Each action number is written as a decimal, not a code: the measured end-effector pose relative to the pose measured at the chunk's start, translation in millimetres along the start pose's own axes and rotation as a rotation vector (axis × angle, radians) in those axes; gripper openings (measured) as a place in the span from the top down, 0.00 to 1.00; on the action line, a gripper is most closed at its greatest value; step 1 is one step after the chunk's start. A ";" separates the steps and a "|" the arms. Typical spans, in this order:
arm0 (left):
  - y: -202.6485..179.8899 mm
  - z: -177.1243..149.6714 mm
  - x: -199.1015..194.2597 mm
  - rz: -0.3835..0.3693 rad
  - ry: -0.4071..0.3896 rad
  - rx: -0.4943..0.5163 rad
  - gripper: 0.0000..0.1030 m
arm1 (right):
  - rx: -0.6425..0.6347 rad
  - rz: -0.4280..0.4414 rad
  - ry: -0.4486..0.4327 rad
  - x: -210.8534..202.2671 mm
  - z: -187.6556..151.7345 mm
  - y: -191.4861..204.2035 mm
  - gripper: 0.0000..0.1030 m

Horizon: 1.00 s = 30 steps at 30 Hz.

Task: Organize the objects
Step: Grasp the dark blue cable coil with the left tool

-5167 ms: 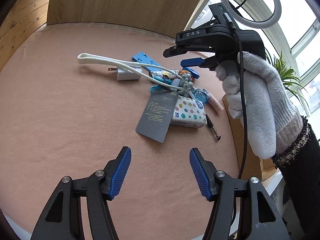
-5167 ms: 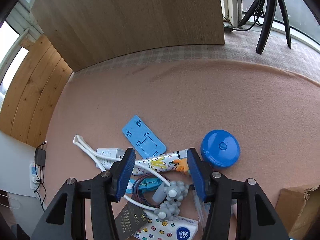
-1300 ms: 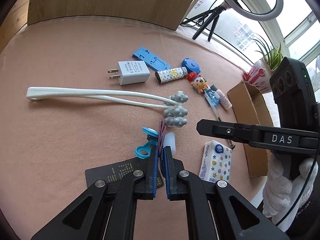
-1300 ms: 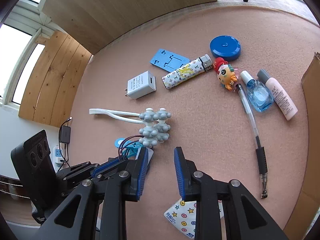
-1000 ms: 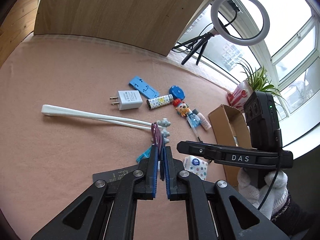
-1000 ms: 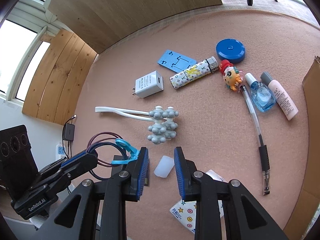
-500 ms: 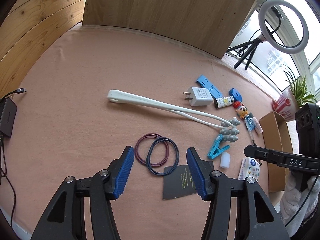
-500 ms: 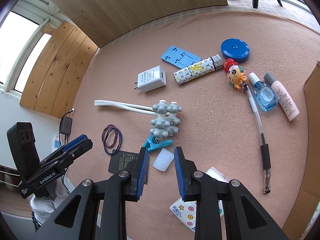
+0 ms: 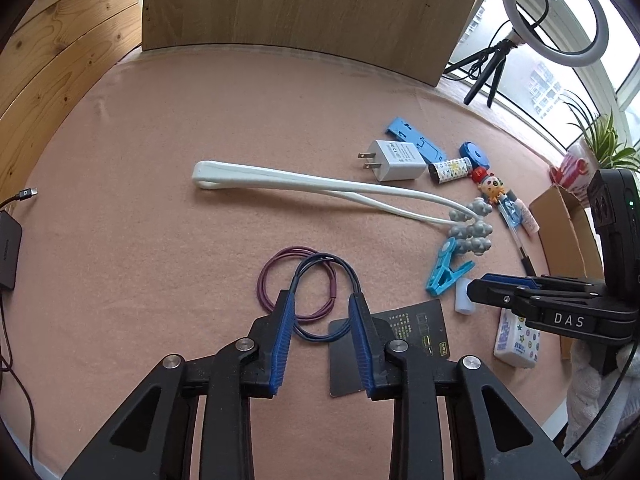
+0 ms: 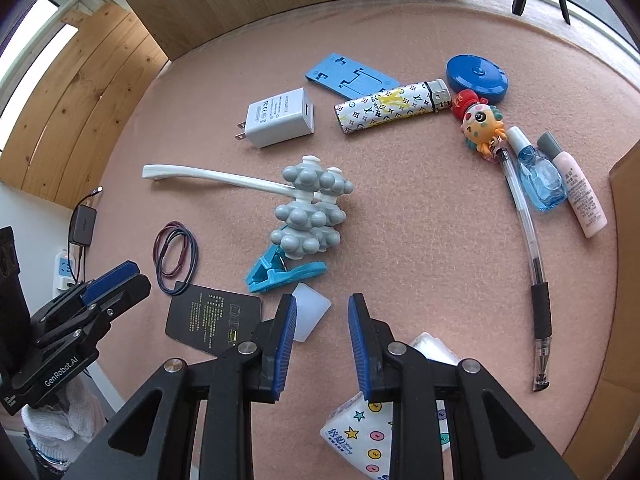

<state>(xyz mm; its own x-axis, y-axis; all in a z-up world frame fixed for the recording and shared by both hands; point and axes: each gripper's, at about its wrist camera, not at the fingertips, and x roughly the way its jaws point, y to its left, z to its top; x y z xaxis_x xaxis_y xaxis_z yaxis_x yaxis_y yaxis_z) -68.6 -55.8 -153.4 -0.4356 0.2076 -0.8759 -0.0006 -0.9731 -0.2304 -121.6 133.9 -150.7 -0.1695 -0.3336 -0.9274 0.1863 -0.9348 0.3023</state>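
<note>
The pink felt surface carries sorted items: a white roller massager, a charger, a lighter. The left tongs, half-spread and just narrowing, straddle the loose navy hair tie beside its maroon twin, pinching nothing. The right tongs, slightly spread and empty, hover by a translucent cap; next, probably, closing on it.

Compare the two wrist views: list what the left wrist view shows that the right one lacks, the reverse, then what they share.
Only the left wrist view: the ring light, the potted plant and the left tool's part-open jaws straddling the blue hair tie.

Only the right wrist view: the power strip below the table edge.

Both: the hair ties, white charger, massage roller, blue clip, black card and tissue pack.
</note>
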 end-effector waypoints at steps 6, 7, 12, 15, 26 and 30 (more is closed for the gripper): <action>-1.0 9.2 16.1 0.024 0.027 0.039 0.85 | -0.006 -0.037 -0.005 3.0 -2.0 3.9 0.76; -1.5 9.5 18.2 0.031 0.030 0.047 0.85 | -0.010 -0.043 -0.008 3.0 -1.9 6.0 0.76; -1.6 7.4 27.0 0.038 0.047 0.065 0.88 | -0.044 -0.085 -0.015 5.5 -2.6 17.3 0.76; -1.5 8.2 27.3 0.038 0.044 0.069 0.91 | -0.062 -0.110 -0.020 5.8 -3.7 20.7 0.76; 1.7 3.0 27.9 0.039 0.042 0.056 1.00 | -0.128 -0.162 -0.035 6.2 -11.1 31.9 0.85; 4.0 2.7 20.1 0.030 0.012 0.046 1.00 | -0.115 -0.137 -0.043 2.7 -14.8 26.8 0.89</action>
<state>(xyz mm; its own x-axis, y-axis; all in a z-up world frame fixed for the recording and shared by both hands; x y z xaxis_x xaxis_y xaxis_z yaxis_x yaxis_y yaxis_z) -79.8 -55.8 -170.8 -0.4250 0.1789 -0.8874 -0.0291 -0.9825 -0.1842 -102.8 109.8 -148.4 -0.2419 -0.2114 -0.9470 0.2678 -0.9526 0.1443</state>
